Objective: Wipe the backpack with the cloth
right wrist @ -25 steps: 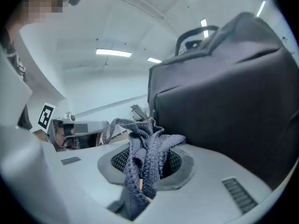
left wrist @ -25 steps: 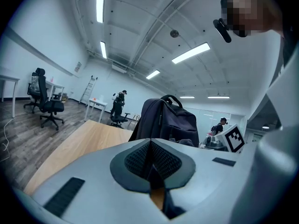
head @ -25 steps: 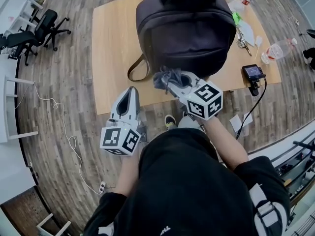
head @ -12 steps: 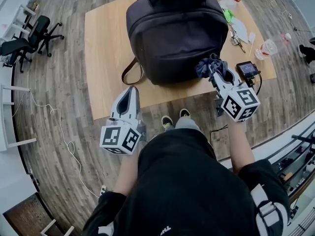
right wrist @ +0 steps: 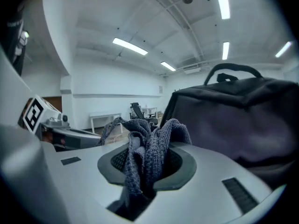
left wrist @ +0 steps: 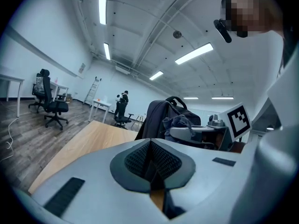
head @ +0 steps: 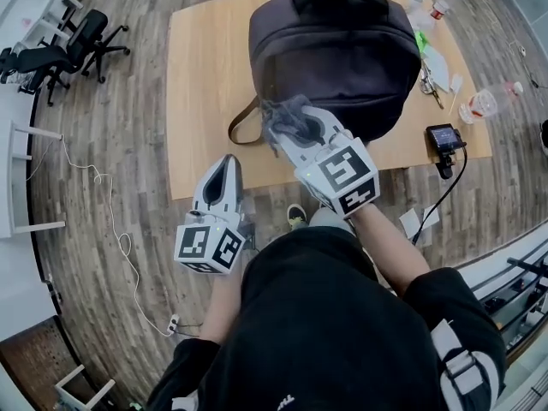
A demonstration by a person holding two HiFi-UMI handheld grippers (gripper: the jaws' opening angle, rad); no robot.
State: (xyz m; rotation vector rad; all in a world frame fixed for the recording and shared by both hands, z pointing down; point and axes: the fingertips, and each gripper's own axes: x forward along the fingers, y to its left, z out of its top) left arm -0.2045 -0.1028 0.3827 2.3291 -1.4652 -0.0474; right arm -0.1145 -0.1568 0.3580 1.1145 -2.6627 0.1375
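A dark backpack [head: 342, 50] stands on the wooden table [head: 201, 75]; it fills the right of the right gripper view [right wrist: 233, 120]. My right gripper [head: 295, 135] is shut on a bunched grey-blue cloth [head: 284, 118], which is at the backpack's near left corner by its brown strap. In the right gripper view the cloth [right wrist: 145, 148] bulges out between the jaws. Whether the cloth touches the bag I cannot tell. My left gripper [head: 228, 163] hangs at the table's near edge, shut and holding nothing [left wrist: 150, 164], apart from the bag.
On the table's right end lie a plastic bottle [head: 484, 103], a small camera with a cable [head: 441, 137], scissors and pens [head: 428, 62] and another bottle [head: 438, 5]. Office chairs [head: 60, 54] stand at the far left. A cable [head: 111, 221] trails over the wooden floor.
The right gripper carried the cloth from the backpack's near left to its near right corner, then back left and a little higher. The left gripper stayed where it was.
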